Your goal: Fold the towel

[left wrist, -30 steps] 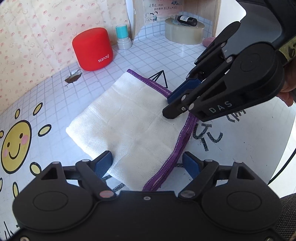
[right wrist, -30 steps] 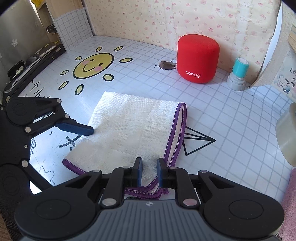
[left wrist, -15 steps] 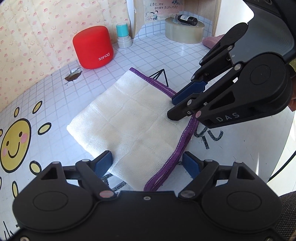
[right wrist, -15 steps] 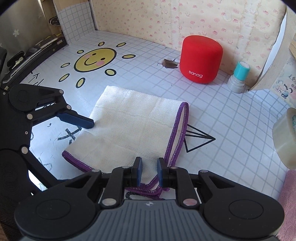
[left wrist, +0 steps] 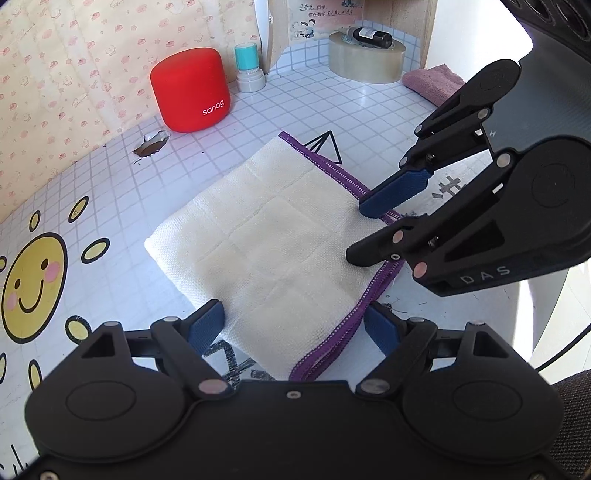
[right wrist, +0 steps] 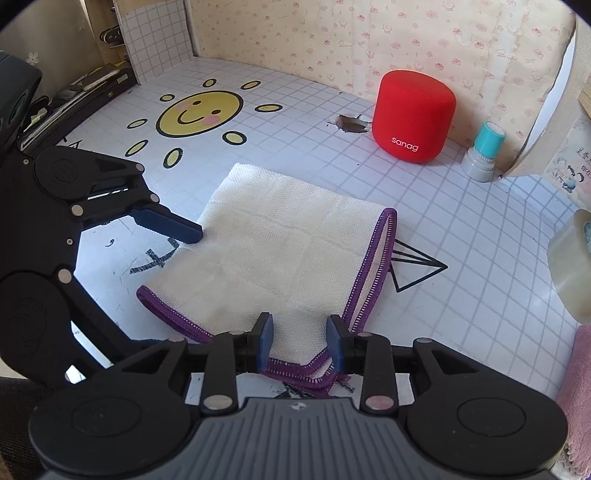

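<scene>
The towel [right wrist: 291, 254] lies folded flat mid-table, cream w/ purple hem along its right and near edges; the far-right corner shows the hem layers gaping a bit, so the fold isn't tight there. Right claw [right wrist: 298, 341] sits over the near hem corner, jaws opening, cloth between them but pads look clear of it, i.e. letting go, nothing gripped. Left claw [left wrist: 293, 325] is spread wide, straddling the towel's other near corner, pads off the cloth, holding nothing. Risks, as I judge them: if the right claw lifts away before the pads fully clear, hem could snag and drag the top layer, undoing the fold; the bunched hem under that claw may spring up once freed; the two claws are near each other over the same edge, so a careless move could knock them together or nudge the towel askew. If another fold is due, a grab on one layer only would peel it open. Around: red speaker [right wrist: 413, 118] and teal stamp [right wrist: 484, 151] stand well apart at the back wall, tape roll [left wrist: 365, 59] w/ a small bottle [left wrist: 371, 36] on top farther off, pink cloth [left wrist: 432, 83] beside it, a tear in the table [right wrist: 461, 229] cover near the speaker. Nothing sits btw claws and towel; the space around the towel is free.
</scene>
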Demonstrator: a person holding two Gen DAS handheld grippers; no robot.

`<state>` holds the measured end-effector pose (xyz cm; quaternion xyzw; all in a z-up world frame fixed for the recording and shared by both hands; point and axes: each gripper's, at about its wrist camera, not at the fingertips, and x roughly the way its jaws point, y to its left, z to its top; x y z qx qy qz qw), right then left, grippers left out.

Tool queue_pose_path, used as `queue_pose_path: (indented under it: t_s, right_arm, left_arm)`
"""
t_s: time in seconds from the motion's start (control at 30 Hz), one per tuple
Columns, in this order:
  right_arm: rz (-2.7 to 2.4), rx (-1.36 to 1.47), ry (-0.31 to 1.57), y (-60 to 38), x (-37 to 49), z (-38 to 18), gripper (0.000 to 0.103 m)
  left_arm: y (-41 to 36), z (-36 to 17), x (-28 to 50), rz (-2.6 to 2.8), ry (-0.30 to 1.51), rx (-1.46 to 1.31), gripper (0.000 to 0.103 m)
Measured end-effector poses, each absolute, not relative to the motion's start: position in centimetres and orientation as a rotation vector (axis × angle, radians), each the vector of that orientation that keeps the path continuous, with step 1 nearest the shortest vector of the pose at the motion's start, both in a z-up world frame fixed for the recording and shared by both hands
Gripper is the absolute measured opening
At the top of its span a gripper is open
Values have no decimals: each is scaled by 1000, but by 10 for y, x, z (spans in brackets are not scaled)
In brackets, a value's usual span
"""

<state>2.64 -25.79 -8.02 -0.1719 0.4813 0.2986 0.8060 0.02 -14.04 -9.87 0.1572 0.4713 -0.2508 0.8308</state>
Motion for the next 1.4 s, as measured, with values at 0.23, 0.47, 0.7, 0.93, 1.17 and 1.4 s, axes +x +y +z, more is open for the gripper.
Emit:
queue_pose_path:
  t_s: [0.23, 0.47, 0.7, 0.93, 1.17, 1.4]
  right_arm:
    - [590, -329, 1042, -245, 21, -80, 34]
    - [512, -298, 1026, -212, 16, -83, 35]
    - [414, -237, 1004, -203, 15, -68, 34]
    - [373, -243, 997, -211, 32, -63, 34]
    - [380, -266, 991, -213, 56, -73, 34]
    - [434, -273, 1014, -208, 65, -83, 35]
  left_arm:
    - [-113, -99, 8, -482, 1033, 275, 84]
    - [-81, -95, 12, -497, 1019, 320, 84]
    - [-68, -69, 11, -582, 942, 277, 84]
    - [-91, -79, 19, -641, 949, 297, 84]
    - [-109, -94, 20, -697, 988, 326, 84]
    - [-104, -103, 12, -664, 1006, 365, 84]
